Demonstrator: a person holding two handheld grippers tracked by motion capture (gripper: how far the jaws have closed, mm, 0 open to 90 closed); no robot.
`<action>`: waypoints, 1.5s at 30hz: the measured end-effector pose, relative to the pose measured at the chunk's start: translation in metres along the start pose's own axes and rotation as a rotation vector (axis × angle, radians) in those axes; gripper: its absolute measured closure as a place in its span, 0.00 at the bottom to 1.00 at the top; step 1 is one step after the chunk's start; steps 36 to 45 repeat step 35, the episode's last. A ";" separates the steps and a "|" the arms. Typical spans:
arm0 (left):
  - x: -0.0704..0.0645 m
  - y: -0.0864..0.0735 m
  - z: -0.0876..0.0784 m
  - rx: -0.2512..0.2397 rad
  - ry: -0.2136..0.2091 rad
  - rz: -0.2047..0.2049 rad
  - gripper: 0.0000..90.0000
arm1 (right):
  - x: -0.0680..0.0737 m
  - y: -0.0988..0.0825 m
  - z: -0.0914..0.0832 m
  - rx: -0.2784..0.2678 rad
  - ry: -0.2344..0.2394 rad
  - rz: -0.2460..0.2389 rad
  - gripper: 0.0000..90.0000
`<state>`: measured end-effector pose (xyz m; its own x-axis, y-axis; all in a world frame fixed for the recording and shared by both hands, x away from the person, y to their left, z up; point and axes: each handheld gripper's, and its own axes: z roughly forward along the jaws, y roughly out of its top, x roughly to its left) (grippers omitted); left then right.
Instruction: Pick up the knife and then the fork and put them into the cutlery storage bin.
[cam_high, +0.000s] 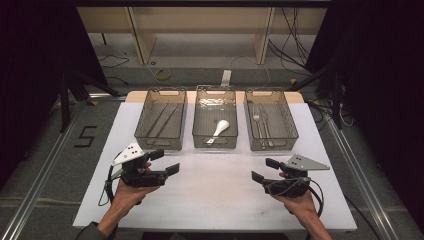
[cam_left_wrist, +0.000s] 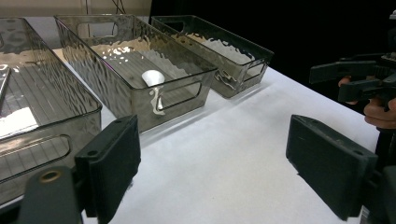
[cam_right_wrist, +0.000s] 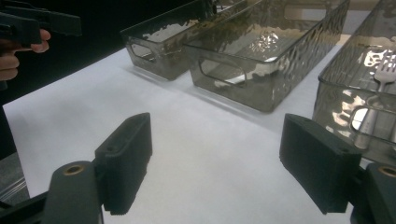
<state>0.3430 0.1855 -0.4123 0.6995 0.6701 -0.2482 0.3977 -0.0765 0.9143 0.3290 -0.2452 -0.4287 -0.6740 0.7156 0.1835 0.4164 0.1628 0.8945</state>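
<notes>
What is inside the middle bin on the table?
The middle bin holds one white spoon, bowl toward the far end, handle toward the near wall. In the left gripper view the rippled smoked wall blurs its handle. Nothing else shows inside.

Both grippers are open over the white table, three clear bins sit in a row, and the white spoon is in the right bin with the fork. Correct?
Not quite. The white spoon lies in the middle bin, as the high view shows; the fork is in the right bin without it. The rest holds: the left gripper and right gripper are open over the white table.
</notes>
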 end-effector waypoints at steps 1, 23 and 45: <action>0.000 0.000 0.000 0.000 -0.002 -0.003 0.19 | 0.000 -0.001 0.000 0.002 -0.003 0.004 0.28; -0.005 -0.002 0.000 0.013 -0.025 0.001 0.19 | 0.000 -0.010 -0.009 0.009 -0.046 0.021 0.25; -0.005 -0.002 0.000 0.014 -0.023 0.004 0.19 | 0.001 -0.009 -0.009 0.007 -0.047 0.014 0.25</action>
